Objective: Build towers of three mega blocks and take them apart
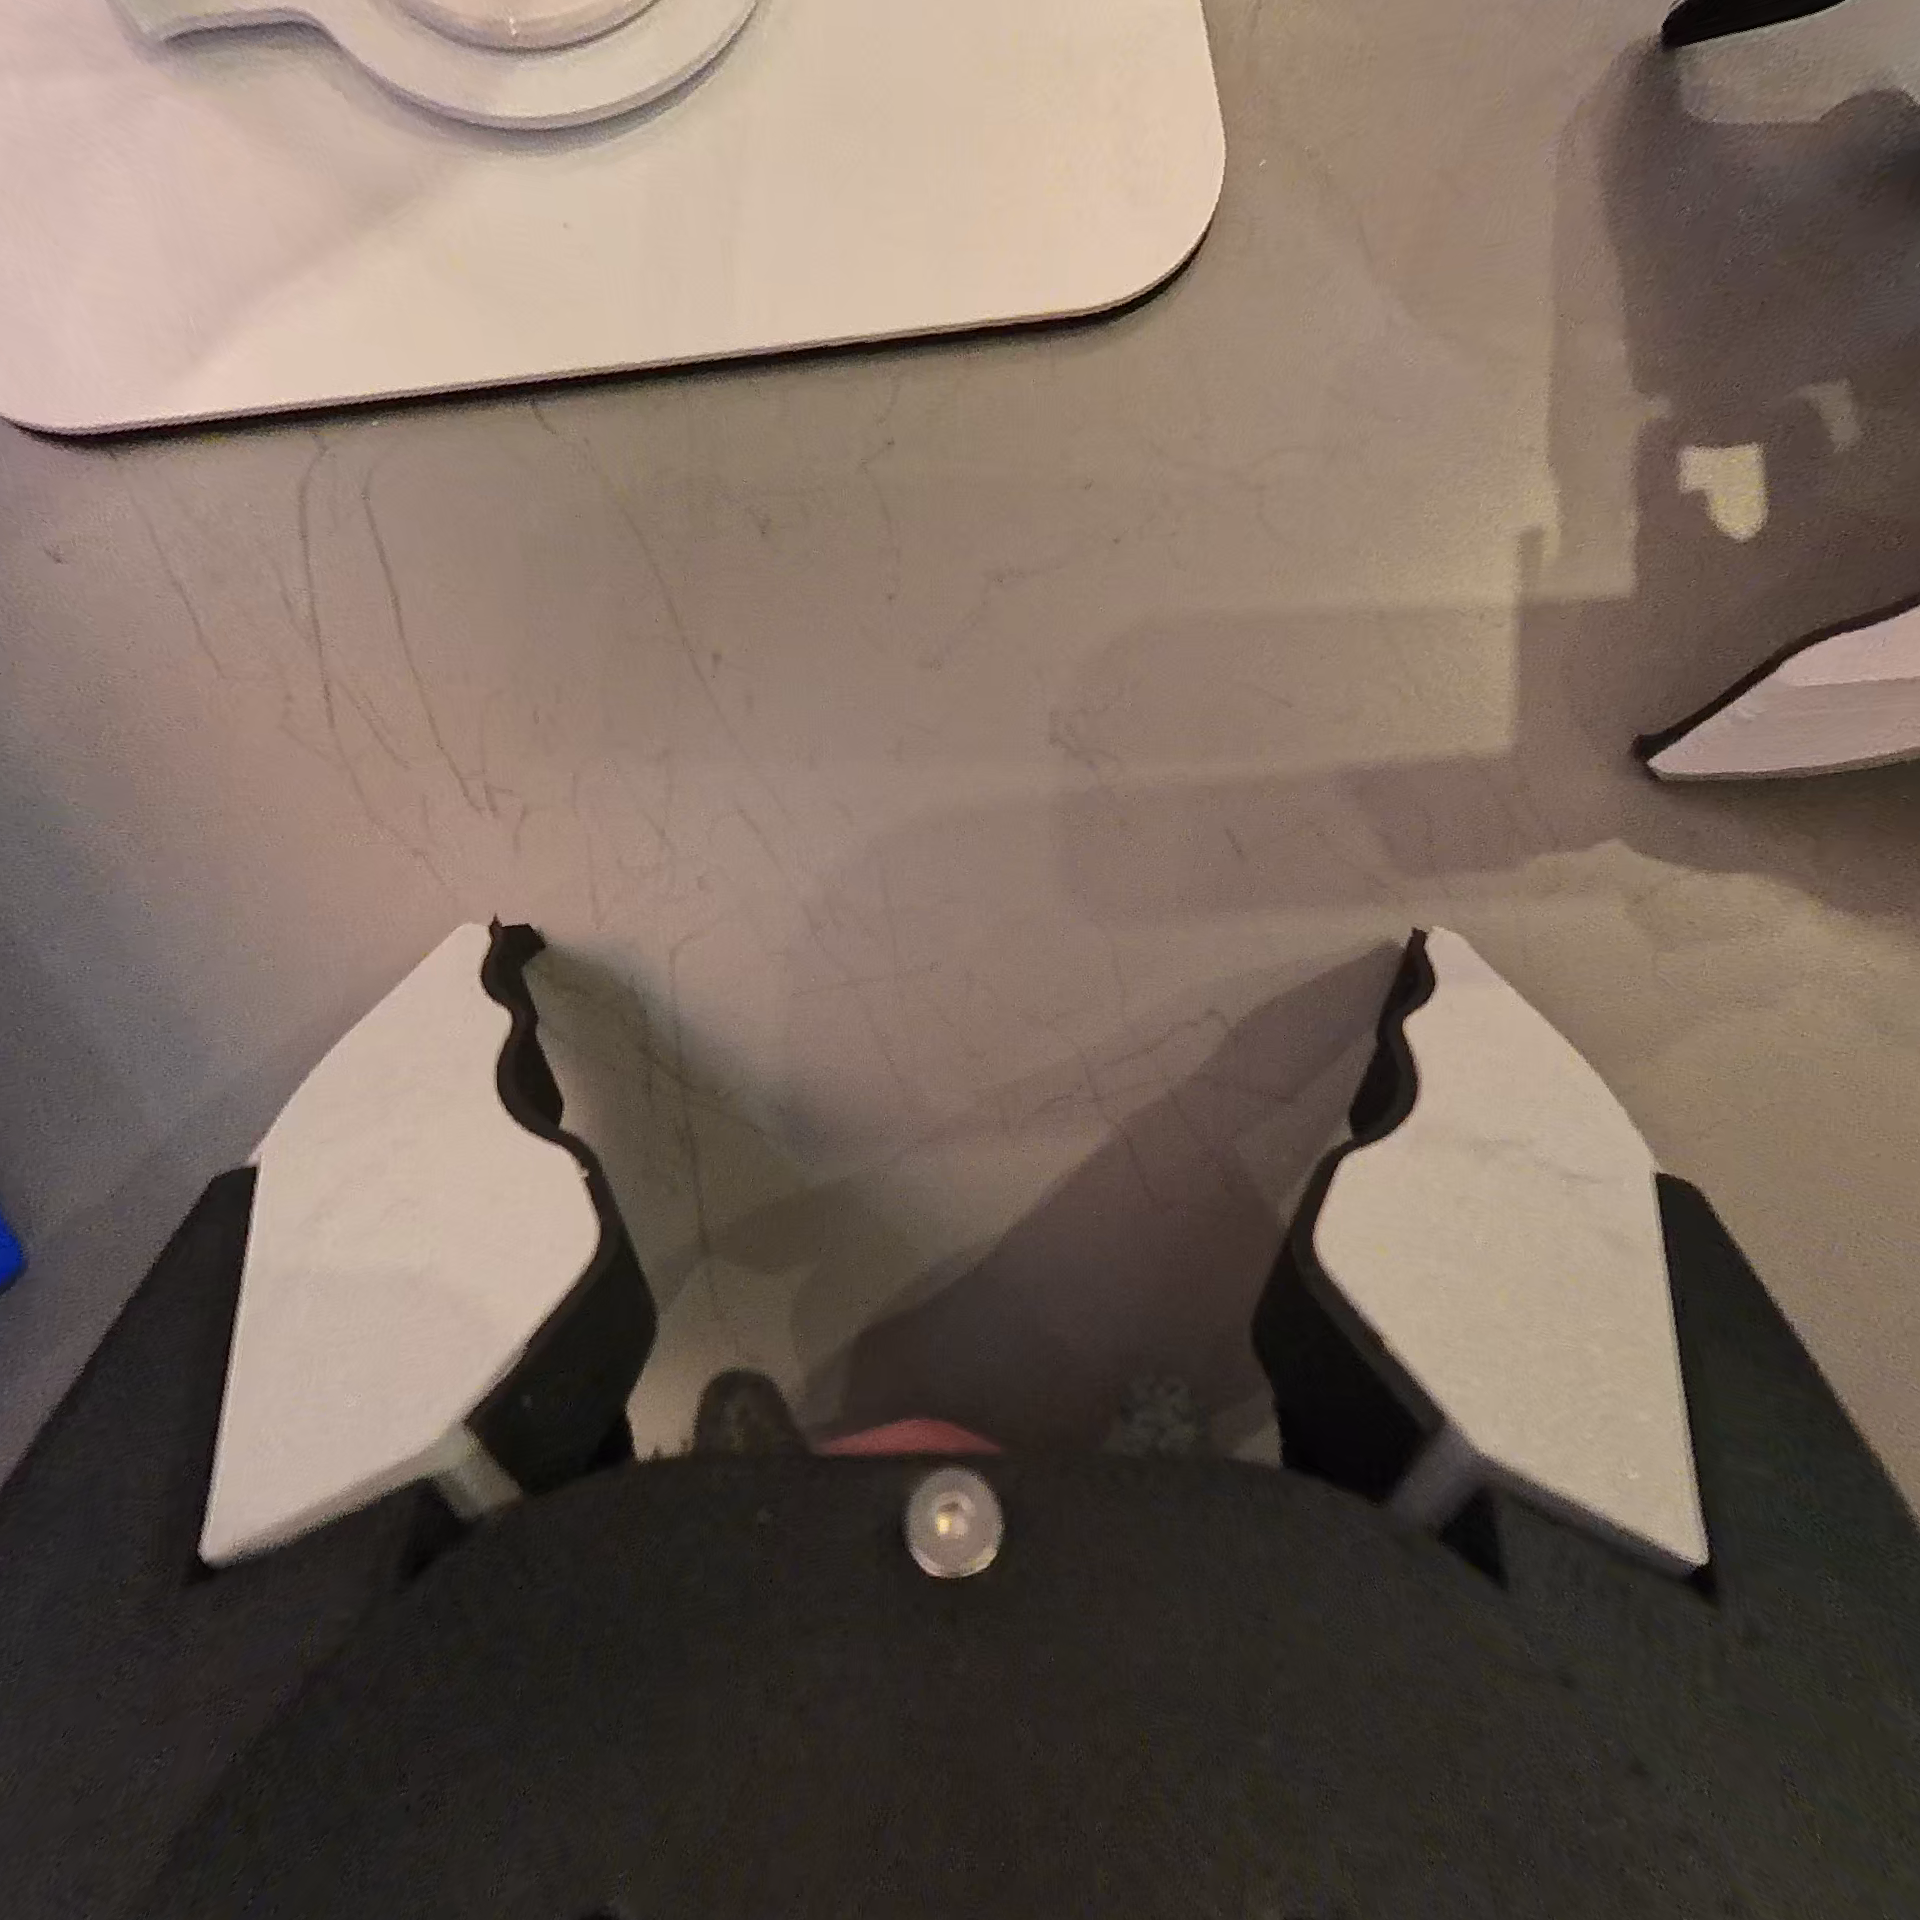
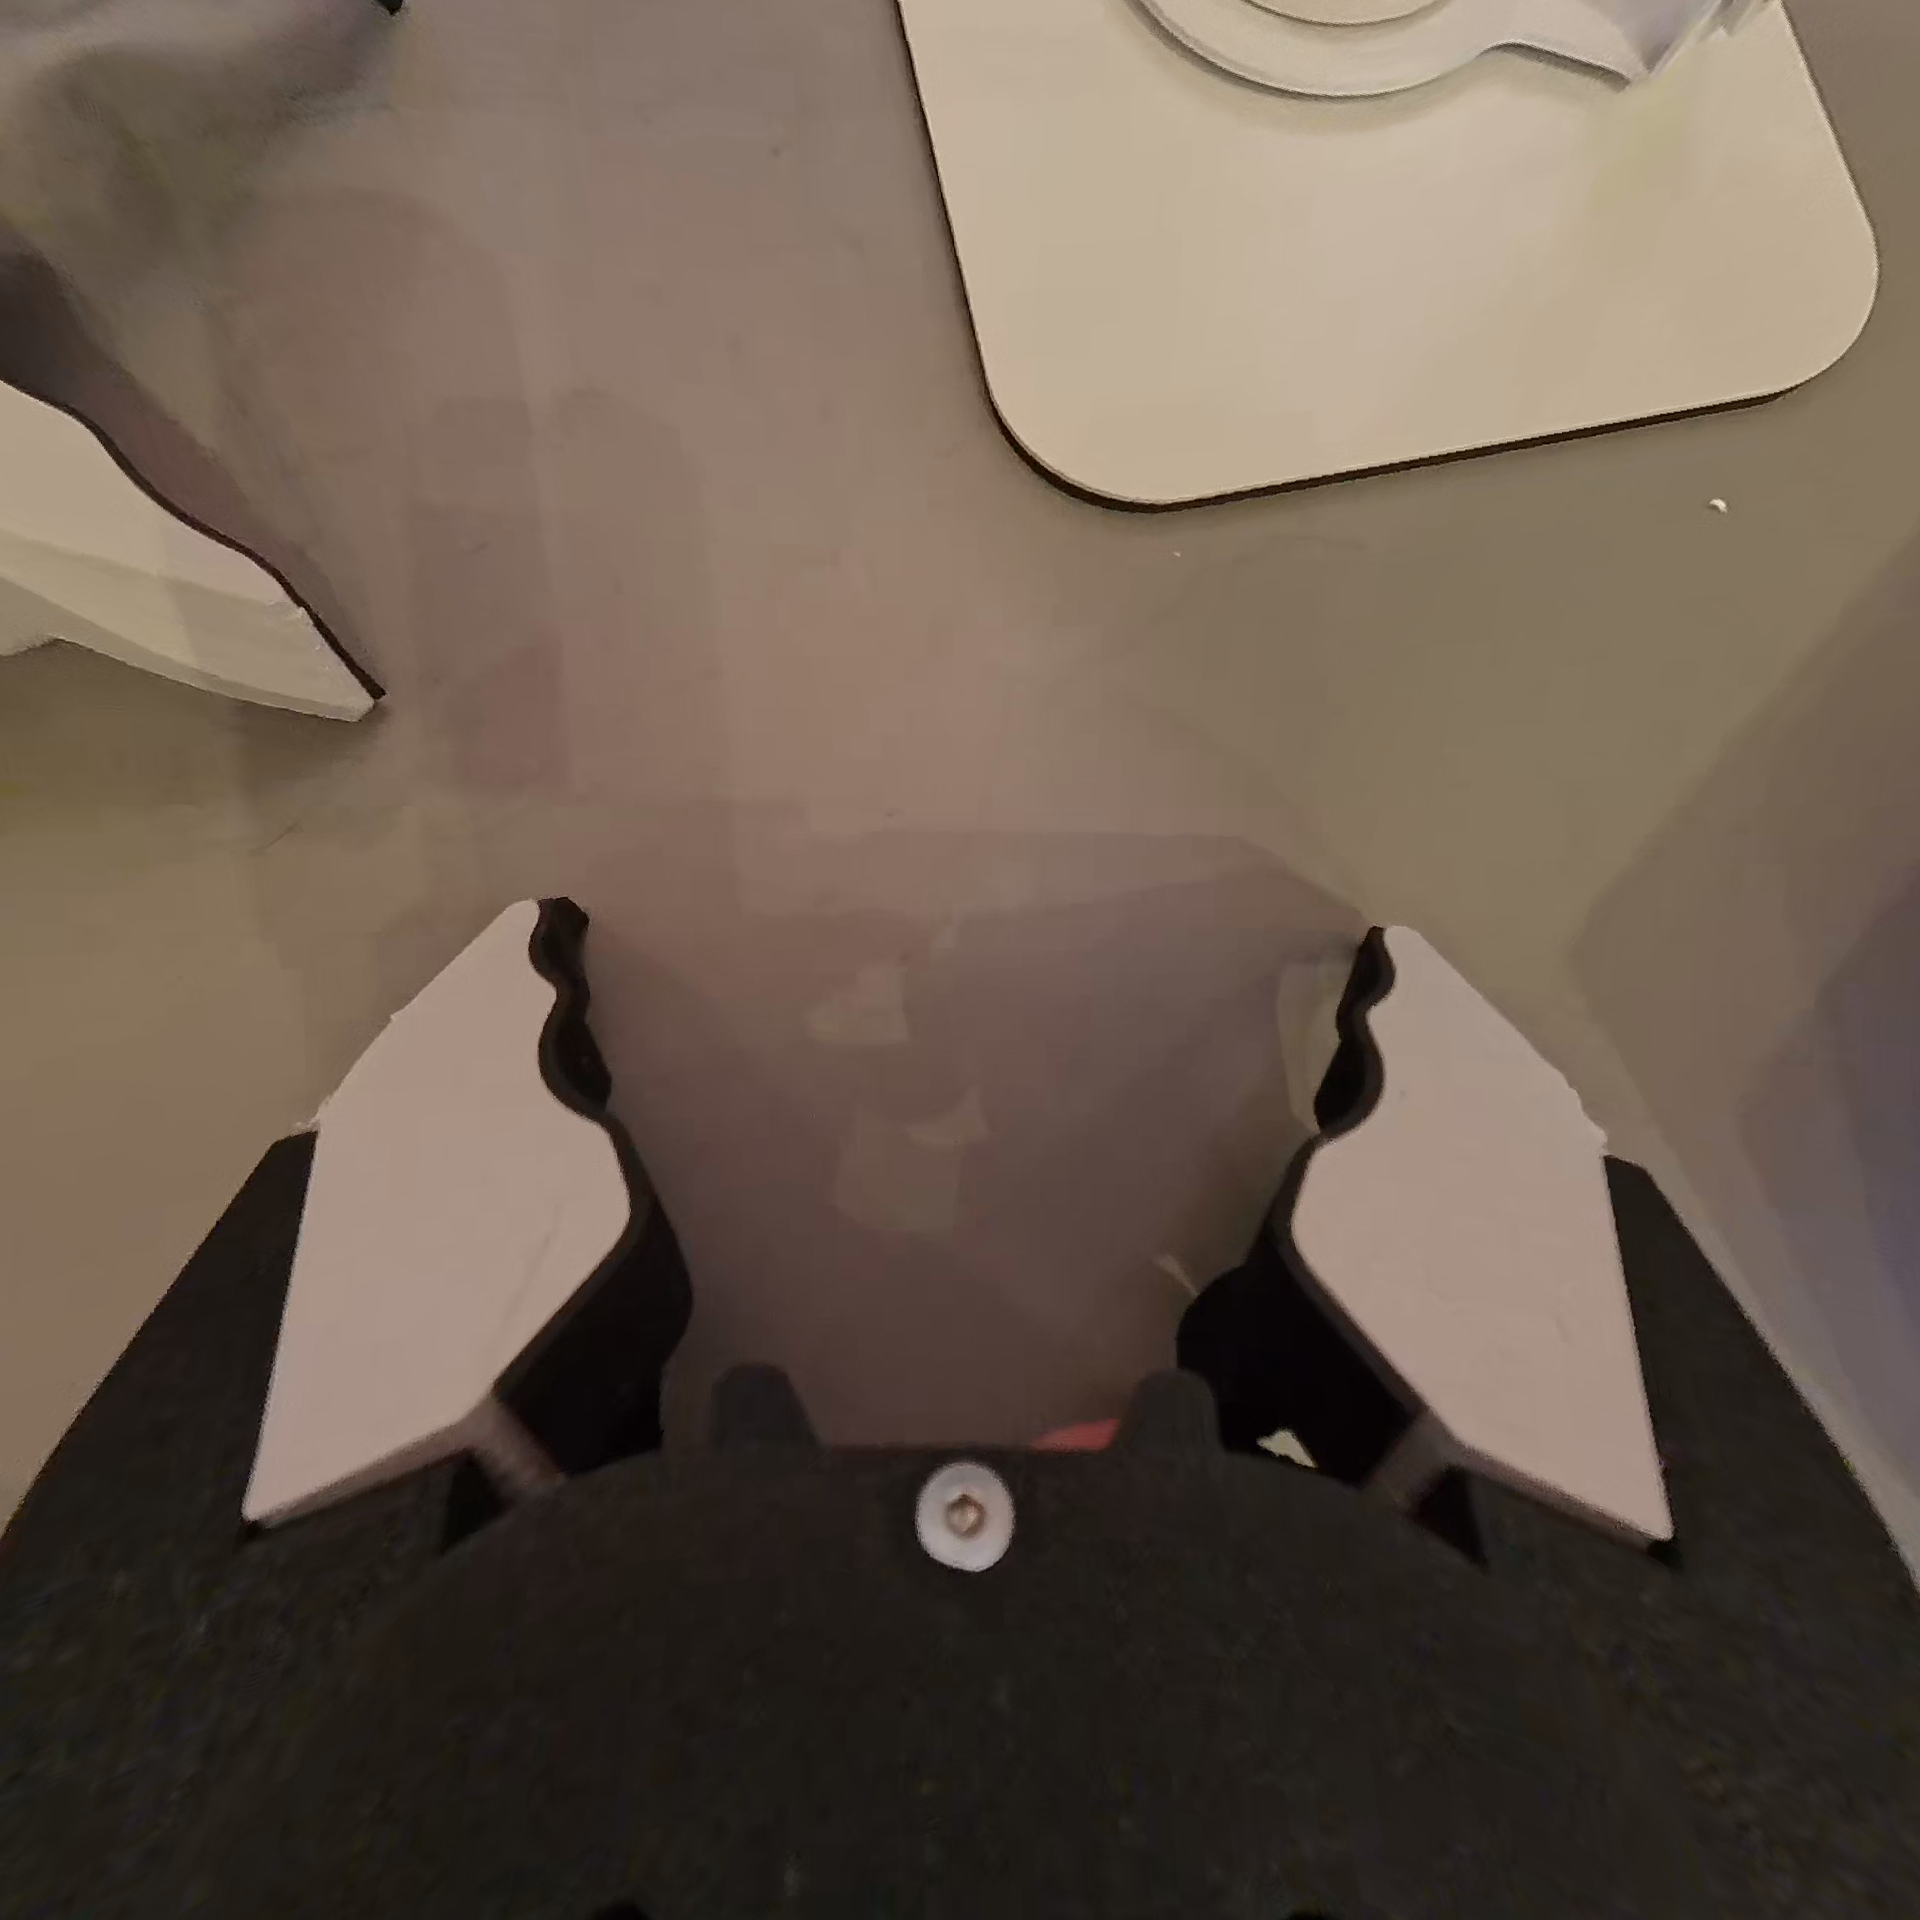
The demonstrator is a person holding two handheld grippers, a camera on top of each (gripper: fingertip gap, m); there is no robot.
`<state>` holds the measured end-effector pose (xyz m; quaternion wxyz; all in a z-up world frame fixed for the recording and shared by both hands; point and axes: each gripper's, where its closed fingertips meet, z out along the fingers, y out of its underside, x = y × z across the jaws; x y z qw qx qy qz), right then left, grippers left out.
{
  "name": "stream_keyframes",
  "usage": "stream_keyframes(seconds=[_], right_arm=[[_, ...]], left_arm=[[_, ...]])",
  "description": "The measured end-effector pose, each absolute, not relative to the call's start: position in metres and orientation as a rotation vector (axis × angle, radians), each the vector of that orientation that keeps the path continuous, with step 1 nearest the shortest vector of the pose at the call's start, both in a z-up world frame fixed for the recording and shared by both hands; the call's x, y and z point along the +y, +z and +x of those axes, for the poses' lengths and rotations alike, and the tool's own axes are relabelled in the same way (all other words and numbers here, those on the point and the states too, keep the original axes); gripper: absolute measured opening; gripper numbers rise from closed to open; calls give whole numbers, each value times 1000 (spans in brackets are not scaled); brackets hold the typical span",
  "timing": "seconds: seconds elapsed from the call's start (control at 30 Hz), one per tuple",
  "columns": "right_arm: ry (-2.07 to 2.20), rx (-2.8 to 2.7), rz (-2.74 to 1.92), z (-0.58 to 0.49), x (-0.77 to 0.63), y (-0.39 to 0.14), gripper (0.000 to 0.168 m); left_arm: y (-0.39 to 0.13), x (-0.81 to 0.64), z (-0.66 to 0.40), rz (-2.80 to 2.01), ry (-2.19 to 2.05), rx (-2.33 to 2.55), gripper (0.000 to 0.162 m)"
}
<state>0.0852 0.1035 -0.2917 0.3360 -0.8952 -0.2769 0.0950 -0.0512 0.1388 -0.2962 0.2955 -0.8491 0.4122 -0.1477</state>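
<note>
My left gripper [image 1: 961,935] is open and empty, hovering close above the grey table [image 1: 831,675]. My right gripper [image 2: 966,920] is open and empty too, close above the same table [image 2: 727,520]. A sliver of a blue block [image 1: 8,1242] shows at the far left edge of the left wrist view; the rest of it is out of frame. No other blocks are in view. A white finger of the right gripper [image 1: 1808,717] enters the left wrist view at the right edge. A white finger of the left gripper [image 2: 177,613] enters the right wrist view at the left edge.
A white rounded mat [image 1: 727,229] lies on the table ahead, carrying a clear plastic piece [image 1: 499,62] at its far side. The same mat [image 2: 1455,291] sits ahead and to the right in the right wrist view.
</note>
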Motion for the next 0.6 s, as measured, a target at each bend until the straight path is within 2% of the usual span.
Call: stream_keyframes(seconds=[0.23,0.37,0.6], right_arm=[[253,-729,-2331,84,103,-291,132],[265,-763,-2309,80,101,-290,122],[265,-770,-2303,79,100,-289,120]], left_arm=[[-296,140,-49,-2265,-389,1087,146],[-296,141,-48,-2260,-391,1097,146],[-296,142,-47,-2259,-391,1102,146]])
